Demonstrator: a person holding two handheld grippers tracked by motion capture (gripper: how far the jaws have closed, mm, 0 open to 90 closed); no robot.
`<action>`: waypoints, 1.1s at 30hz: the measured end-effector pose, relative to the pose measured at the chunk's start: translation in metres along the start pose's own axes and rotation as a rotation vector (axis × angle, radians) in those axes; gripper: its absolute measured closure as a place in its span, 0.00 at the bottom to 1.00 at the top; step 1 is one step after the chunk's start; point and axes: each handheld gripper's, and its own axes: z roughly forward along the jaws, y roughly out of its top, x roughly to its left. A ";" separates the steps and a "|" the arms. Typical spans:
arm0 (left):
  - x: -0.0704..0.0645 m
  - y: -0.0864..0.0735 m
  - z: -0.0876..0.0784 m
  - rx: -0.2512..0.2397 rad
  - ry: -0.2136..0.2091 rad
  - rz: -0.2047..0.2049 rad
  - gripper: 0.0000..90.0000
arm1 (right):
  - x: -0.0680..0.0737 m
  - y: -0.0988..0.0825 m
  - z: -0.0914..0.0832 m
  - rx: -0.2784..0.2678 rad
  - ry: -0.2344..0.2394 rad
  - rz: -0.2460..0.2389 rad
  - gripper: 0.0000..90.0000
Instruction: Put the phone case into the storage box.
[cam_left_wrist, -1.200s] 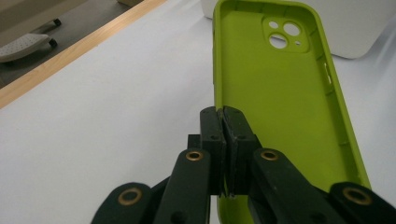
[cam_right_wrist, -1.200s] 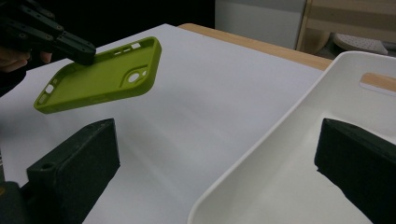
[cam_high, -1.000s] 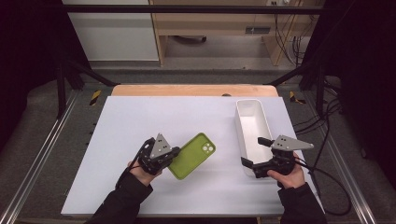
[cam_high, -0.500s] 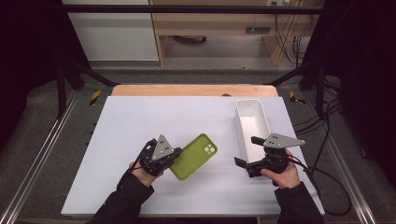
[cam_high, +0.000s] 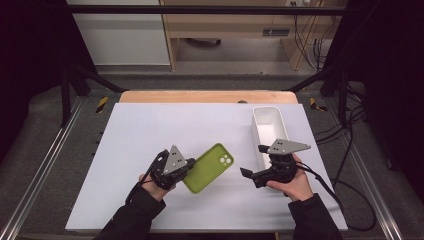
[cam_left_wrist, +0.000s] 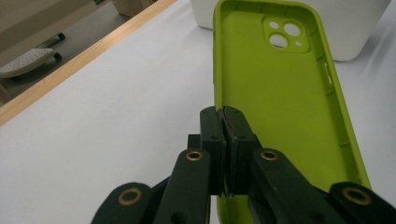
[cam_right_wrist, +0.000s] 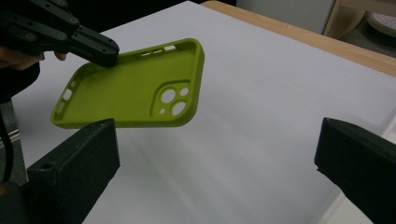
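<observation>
A lime-green phone case (cam_high: 210, 167) hangs just above the white table, hollow side up, camera cutout at its far end. My left gripper (cam_high: 189, 166) is shut on the rim at its near end; in the left gripper view the jaws (cam_left_wrist: 224, 128) pinch the case (cam_left_wrist: 280, 93) wall. In the right gripper view the case (cam_right_wrist: 135, 88) is tilted, held by the left gripper (cam_right_wrist: 100, 49) at the upper left. My right gripper (cam_high: 248, 175) points left at the case, a short gap away. It is open (cam_right_wrist: 215, 154) with nothing between its fingers.
A narrow white bin (cam_high: 270, 127) stands at the table's right side, just behind the right hand, and shows in the left gripper view too (cam_left_wrist: 355, 28). A wooden strip (cam_high: 207, 96) borders the far edge of the table. Cables trail off to the right.
The right gripper has moved left, away from the white bin and toward the case. The left gripper and the case have stayed where they were.
</observation>
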 end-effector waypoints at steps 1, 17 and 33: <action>0.000 0.000 0.000 0.002 0.001 0.004 0.97 | 0.001 0.001 0.001 0.004 0.002 -0.002 0.01; -0.006 0.002 -0.001 -0.013 -0.002 0.023 0.97 | 0.004 0.017 0.018 0.020 0.022 -0.005 0.01; -0.012 0.003 0.000 -0.019 -0.002 0.045 0.97 | 0.004 0.031 0.030 0.053 0.040 -0.017 0.03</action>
